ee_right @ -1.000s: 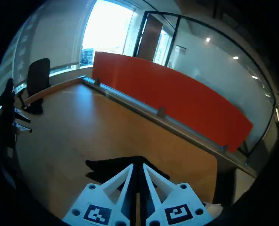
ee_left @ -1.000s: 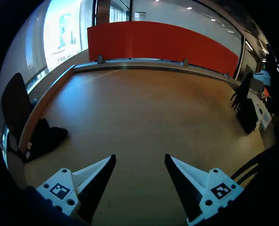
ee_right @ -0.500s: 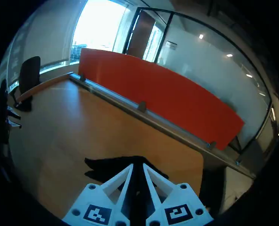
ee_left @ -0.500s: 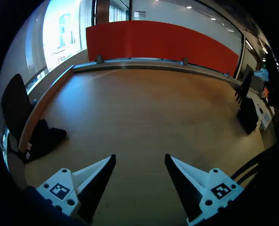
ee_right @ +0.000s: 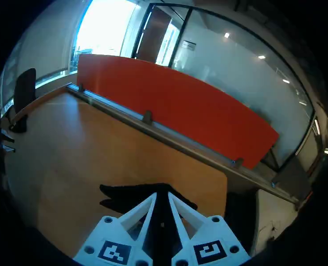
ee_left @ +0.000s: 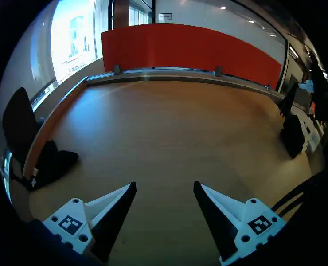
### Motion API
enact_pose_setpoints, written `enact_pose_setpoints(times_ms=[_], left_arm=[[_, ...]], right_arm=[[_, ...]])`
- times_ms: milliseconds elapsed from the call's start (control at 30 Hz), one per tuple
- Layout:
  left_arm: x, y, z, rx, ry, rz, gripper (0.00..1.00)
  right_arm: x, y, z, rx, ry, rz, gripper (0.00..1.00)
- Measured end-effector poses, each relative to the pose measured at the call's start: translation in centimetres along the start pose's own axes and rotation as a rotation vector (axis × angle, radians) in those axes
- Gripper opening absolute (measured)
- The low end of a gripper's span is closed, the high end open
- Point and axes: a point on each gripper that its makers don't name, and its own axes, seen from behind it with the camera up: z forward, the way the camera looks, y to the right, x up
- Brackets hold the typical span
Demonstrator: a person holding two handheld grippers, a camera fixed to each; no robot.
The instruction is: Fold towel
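Closest to me, at the bottom of the right gripper view, the right gripper [ee_right: 162, 196] has its fingers drawn nearly together on a dark towel [ee_right: 128, 197]. The cloth spreads out to both sides of the tips in the lower middle of the frame. I judge it a pinch on one small bit of fabric, but the contact itself is hidden between the fingers, so I cannot say how deep the bite goes. That is my first worry: with a shallow hold on a limp cloth, a quick swing could pull it free.

At the bottom of the left gripper view, the left gripper [ee_left: 164, 183] stands wide, with nothing but bare table [ee_left: 164, 124] between its fingers. With one corner held and no second hold, the towel would bunch and trail, and any fold I lay down would come out skewed.

In the right gripper view the table's edge runs close past the towel, toward the lower right of the frame. If the cloth slips there it may slide off onto the floor.

Farther off, at the left of the left gripper view, a dark heap [ee_left: 53, 162] lies on the table just in front of a chair [ee_left: 17, 122]. It is as dark as the towel, so I could mistake it or snag it with a wide sweep. At the right edge sits a dark shape [ee_left: 292, 135] I cannot identify. The red partition [ee_left: 190, 46] closes the top of the frame, so an overlong reach would hit it.
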Motion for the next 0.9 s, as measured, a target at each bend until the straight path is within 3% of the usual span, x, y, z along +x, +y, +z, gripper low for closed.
enact_pose_setpoints(times_ms=[400, 900], left_arm=[[0.4, 0.4, 0.1, 0.000, -0.001, 0.008, 0.96], [0.6, 1.1, -0.1, -0.012, 0.001, 0.021, 0.96]], right_arm=[[-1.7, 1.0, -0.4, -0.006, -0.021, 0.011, 0.05], [-6.1, 3.1, -3.2, -0.026, -0.066, 0.047, 0.05]])
